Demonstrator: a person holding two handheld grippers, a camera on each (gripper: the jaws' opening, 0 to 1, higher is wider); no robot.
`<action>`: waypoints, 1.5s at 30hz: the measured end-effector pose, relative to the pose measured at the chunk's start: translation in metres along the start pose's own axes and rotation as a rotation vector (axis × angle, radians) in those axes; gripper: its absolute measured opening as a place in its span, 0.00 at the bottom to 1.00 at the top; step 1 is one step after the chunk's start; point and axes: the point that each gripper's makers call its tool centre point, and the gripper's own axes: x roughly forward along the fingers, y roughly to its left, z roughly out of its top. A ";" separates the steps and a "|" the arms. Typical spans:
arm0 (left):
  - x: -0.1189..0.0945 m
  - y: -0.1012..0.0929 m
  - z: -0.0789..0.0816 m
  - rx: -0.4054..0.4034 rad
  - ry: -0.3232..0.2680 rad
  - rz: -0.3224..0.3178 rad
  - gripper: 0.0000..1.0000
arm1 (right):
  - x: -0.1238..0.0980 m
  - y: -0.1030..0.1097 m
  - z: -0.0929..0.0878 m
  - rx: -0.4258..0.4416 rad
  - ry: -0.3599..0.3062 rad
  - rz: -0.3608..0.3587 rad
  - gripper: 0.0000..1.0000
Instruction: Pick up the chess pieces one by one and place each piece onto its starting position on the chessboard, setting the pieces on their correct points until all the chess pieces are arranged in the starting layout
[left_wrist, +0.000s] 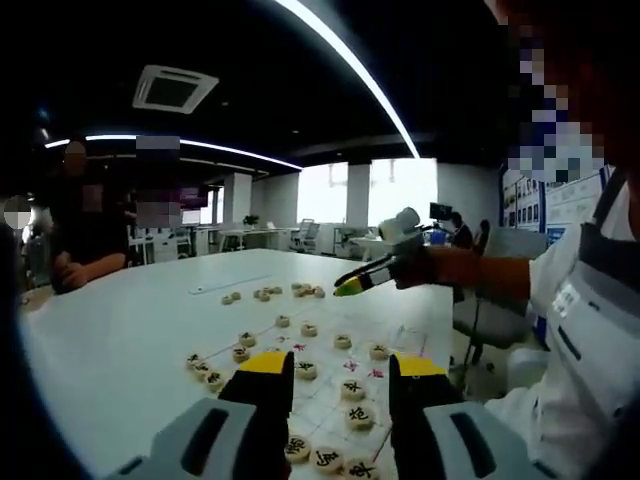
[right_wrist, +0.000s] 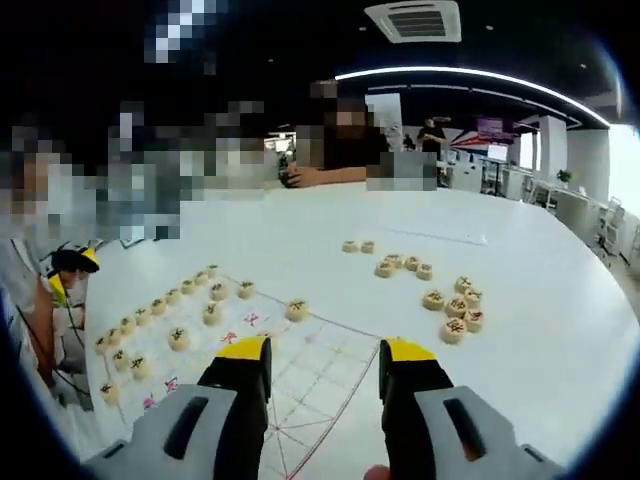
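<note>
Round wooden chess pieces stand on the white line-printed board (left_wrist: 392, 340); one piece (left_wrist: 306, 369) lies between my left gripper's (left_wrist: 340, 368) yellow-tipped jaws, which are open and hold nothing. A loose cluster of pieces (left_wrist: 268, 293) lies beyond the board. My right gripper (left_wrist: 350, 288) hovers above the board's far side, held by a gloved hand. In the right gripper view, the right gripper (right_wrist: 325, 358) is open and empty over the board (right_wrist: 300, 385). A row of placed pieces (right_wrist: 160, 305) runs at left, and loose pieces (right_wrist: 452, 305) lie at right.
A large white table (left_wrist: 140, 320) carries everything. A person (left_wrist: 85, 250) sits at its far side, hands on the edge. A thin pale strip (left_wrist: 230, 285) lies past the loose pieces. The left gripper's tip (right_wrist: 72, 262) shows at the left edge. Office desks stand behind.
</note>
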 end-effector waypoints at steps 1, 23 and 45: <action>0.000 0.001 0.000 0.000 0.000 0.003 0.39 | 0.003 -0.002 0.000 0.000 0.000 -0.006 0.43; -0.003 0.016 0.001 -0.038 -0.020 0.052 0.39 | 0.018 -0.054 -0.011 -0.046 0.037 -0.141 0.42; -0.002 0.018 0.000 -0.041 -0.016 0.058 0.39 | 0.048 -0.120 -0.029 -0.023 0.100 -0.278 0.37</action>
